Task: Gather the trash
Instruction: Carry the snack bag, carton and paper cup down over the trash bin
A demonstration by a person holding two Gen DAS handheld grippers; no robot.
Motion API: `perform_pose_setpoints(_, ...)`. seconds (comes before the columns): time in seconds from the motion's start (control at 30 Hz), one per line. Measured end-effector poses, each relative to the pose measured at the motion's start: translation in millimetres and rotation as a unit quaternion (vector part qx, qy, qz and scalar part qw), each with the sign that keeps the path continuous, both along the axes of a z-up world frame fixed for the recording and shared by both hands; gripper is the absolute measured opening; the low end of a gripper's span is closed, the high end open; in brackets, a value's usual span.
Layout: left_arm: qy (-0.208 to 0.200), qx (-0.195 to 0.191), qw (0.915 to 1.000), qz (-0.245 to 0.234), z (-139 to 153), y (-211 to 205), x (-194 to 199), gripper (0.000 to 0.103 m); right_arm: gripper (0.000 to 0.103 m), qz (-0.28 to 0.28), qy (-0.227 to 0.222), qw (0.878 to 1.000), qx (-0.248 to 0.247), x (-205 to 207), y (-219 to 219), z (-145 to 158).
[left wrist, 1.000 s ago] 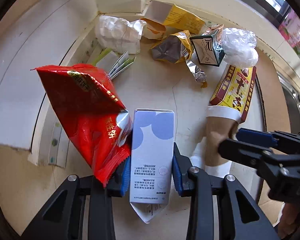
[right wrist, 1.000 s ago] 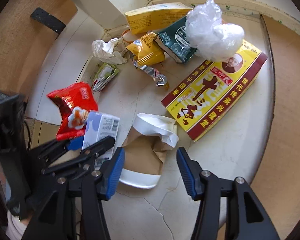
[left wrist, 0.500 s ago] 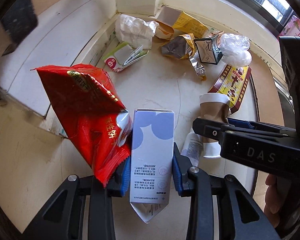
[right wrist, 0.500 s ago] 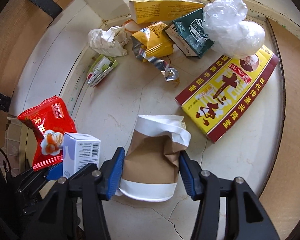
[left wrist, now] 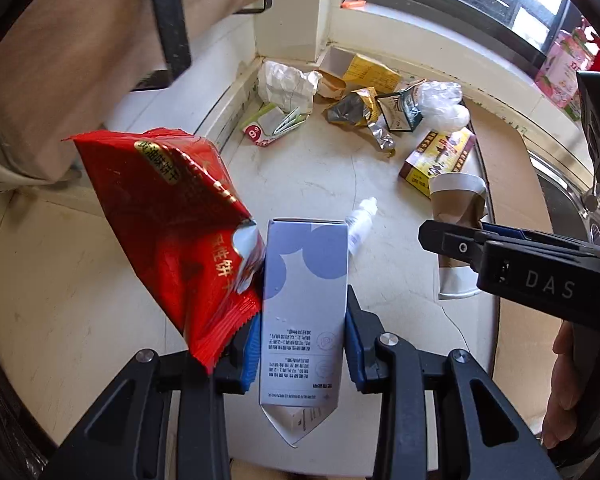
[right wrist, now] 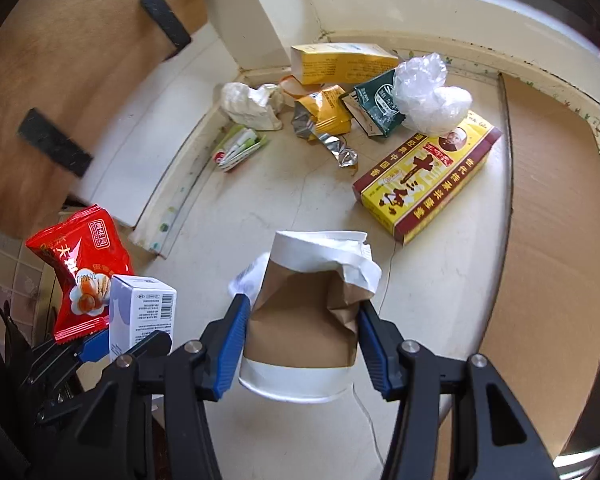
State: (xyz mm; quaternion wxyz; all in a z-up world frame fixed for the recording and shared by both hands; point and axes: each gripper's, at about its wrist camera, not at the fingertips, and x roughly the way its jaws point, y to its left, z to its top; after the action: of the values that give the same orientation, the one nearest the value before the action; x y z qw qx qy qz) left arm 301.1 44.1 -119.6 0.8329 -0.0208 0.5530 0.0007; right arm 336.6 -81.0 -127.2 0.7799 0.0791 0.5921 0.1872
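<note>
My left gripper (left wrist: 302, 344) is shut on a blue-and-white carton (left wrist: 304, 280), with a torn red snack wrapper (left wrist: 172, 232) pinched against the carton's left side. Both hang above the pale counter (left wrist: 324, 176). My right gripper (right wrist: 300, 332) is shut on a crushed brown paper cup (right wrist: 312, 300) with a white rim, lifted off the counter. In the left wrist view the right gripper (left wrist: 460, 240) shows from the side with the cup (left wrist: 456, 204) in it. The right wrist view shows the carton (right wrist: 140, 312) and wrapper (right wrist: 80, 268) at lower left.
A small white bottle (left wrist: 362, 224) lies on the counter under the cup. Further back lie a yellow-and-red box (right wrist: 424, 176), a clear plastic bag (right wrist: 428, 96), a green packet (right wrist: 376, 108), a yellow carton (right wrist: 340, 64), a foil wrapper (right wrist: 324, 116) and crumpled paper (right wrist: 252, 106). Cardboard (right wrist: 548, 220) lies to the right.
The right jaws closed on the paper cup and lifted it. Both grippers rose and drew back from the litter pile, the left still carrying the carton and red wrapper.
</note>
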Motion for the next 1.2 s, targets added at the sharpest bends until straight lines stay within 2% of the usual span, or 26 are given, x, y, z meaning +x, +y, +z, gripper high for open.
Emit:
perform_pose_setpoints(0.2,-0.020,0.013,0.9997,-0.011,19.0,8.1,-44.7,0.033,0.053,-0.002,-0.033,0.999,-0.004,-49.5,-4.9,30.2)
perform_pose_setpoints(0.7,-0.034,-0.015,0.9987,-0.036,31.4,25.8,-176.7,0.033,0.053,-0.018,-0.076,0.997,-0.017,-185.4,-4.0,75.3)
perform_pose_setpoints(0.9,-0.028,-0.032,0.9974,-0.058,25.4,31.6,-218.1,0.033,0.053,-0.030,-0.080,0.996,-0.028,-246.2,4.5,76.8)
perform_pose_setpoints(1.2,0.014,-0.080,0.9924,-0.092,3.1,32.1,-257.8,0.033,0.053,-0.039,-0.046,0.998,-0.032,-315.1,8.3,60.9)
